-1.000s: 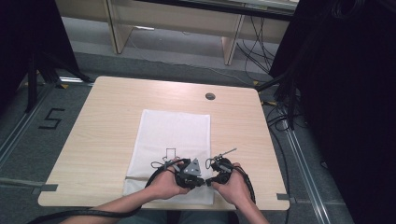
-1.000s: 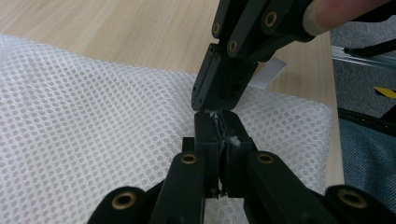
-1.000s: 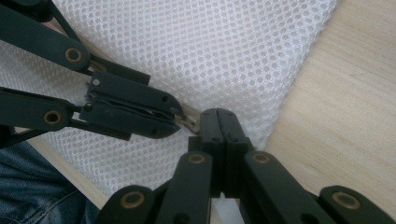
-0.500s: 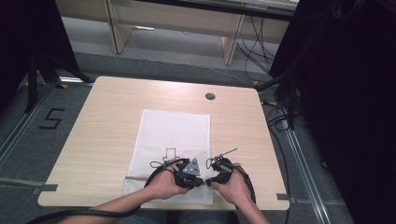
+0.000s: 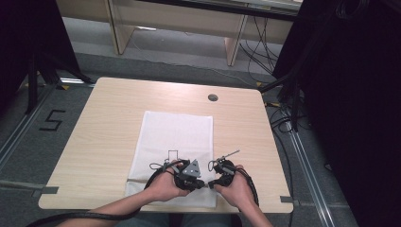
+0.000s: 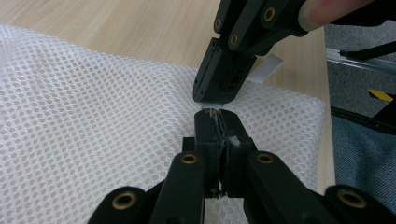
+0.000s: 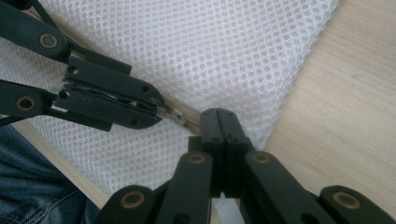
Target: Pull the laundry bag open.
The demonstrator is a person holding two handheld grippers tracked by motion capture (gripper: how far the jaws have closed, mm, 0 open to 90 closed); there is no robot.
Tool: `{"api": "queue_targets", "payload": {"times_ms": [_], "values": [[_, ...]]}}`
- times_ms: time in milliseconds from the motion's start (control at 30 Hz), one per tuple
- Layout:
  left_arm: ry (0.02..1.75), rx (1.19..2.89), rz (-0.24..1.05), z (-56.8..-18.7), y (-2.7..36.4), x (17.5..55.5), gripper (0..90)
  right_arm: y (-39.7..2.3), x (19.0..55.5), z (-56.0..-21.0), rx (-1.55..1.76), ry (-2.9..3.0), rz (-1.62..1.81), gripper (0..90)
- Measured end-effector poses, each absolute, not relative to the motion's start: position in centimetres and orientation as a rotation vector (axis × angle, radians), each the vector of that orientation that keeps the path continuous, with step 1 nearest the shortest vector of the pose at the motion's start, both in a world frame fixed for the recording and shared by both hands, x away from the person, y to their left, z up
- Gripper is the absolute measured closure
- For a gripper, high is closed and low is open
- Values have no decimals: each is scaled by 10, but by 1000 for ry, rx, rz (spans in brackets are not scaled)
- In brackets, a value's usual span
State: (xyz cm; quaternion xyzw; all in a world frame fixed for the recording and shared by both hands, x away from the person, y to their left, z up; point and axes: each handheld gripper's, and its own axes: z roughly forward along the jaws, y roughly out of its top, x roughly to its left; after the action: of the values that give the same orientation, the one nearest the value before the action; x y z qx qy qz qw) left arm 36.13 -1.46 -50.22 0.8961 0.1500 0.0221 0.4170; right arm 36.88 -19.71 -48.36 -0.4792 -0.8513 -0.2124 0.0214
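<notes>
A white mesh bag (image 5: 177, 135) lies flat on the wooden table (image 5: 108, 123), its short side at the near edge. Both grippers meet tip to tip at the bag's near right corner. My left gripper (image 5: 201, 183) is shut on a small metal zipper pull (image 7: 176, 115) along the bag's near edge; its closed jaws rest on the mesh (image 6: 93, 116). My right gripper (image 5: 212, 183) faces it from the right, shut on the bag's edge beside the pull (image 7: 218, 114). In the left gripper view the right gripper (image 6: 219, 91) comes down from above, almost touching my left gripper (image 6: 215, 114).
A round cable hole (image 5: 213, 97) sits in the table behind the bag. A small white tag (image 6: 267, 70) sticks out at the bag's corner. Bare wood lies left and right of the bag. The person's legs are just beyond the near table edge (image 7: 28, 186).
</notes>
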Motion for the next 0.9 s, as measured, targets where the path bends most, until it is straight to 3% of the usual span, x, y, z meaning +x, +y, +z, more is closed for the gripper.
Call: {"api": "queue_targets", "payload": {"times_ms": [900], "values": [[387, 2248, 58, -499, -3, 359, 874, -193, 366, -482, -1511, -2667, -621, 900]]}}
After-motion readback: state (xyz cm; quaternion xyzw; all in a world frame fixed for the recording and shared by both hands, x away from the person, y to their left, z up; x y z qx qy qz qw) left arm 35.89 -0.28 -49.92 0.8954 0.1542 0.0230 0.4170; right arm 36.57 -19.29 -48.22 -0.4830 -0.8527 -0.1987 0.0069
